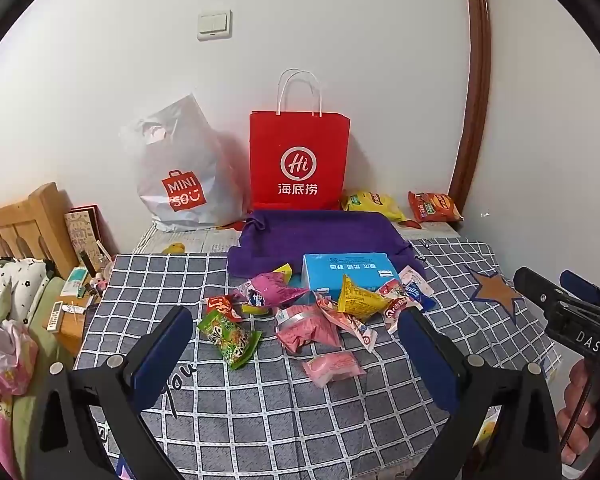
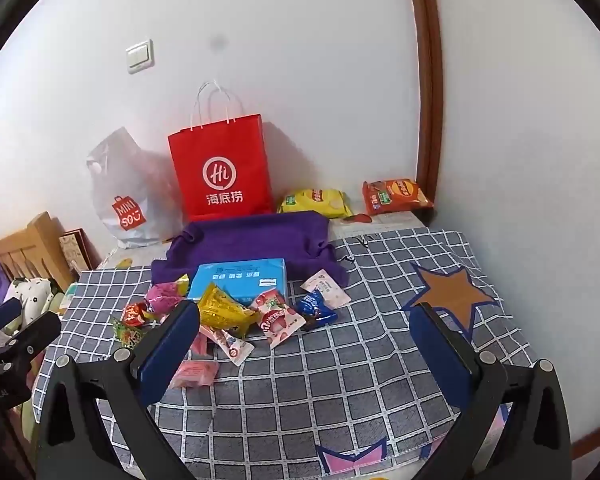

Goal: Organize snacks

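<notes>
A white wall point(image 1: 340, 20) with a light switch point(image 1: 215, 24) backed a worktop covered by a grey checked cloth point(image 1: 260, 400) in the left wrist view. A red paper bag point(image 1: 299, 160) stood upright at centre against the wall, a white plastic bag point(image 1: 180, 176) just left of it, and a purple towel point(image 1: 300, 236) lay in front. The pile of snacks point(image 1: 312, 312) sat mid-frame, partly over a blue box point(image 1: 348, 272); a yellow chip bag point(image 1: 374, 204) and an orange chip bag point(image 1: 434, 206) lay at right by the wall. The left hand-held gripper point(image 1: 298, 332) hung spread wide in the lower frame, pinching nothing. In the right wrist view, the same cloth point(image 2: 340, 380) filled the lower frame, the snacks point(image 2: 236, 312) clustered left of centre, before the box point(image 2: 240, 280) and towel point(image 2: 252, 236). The right hand-held gripper point(image 2: 304, 324) stood spread, empty, its left finger point(image 2: 168, 348) in front of some packets.
</notes>
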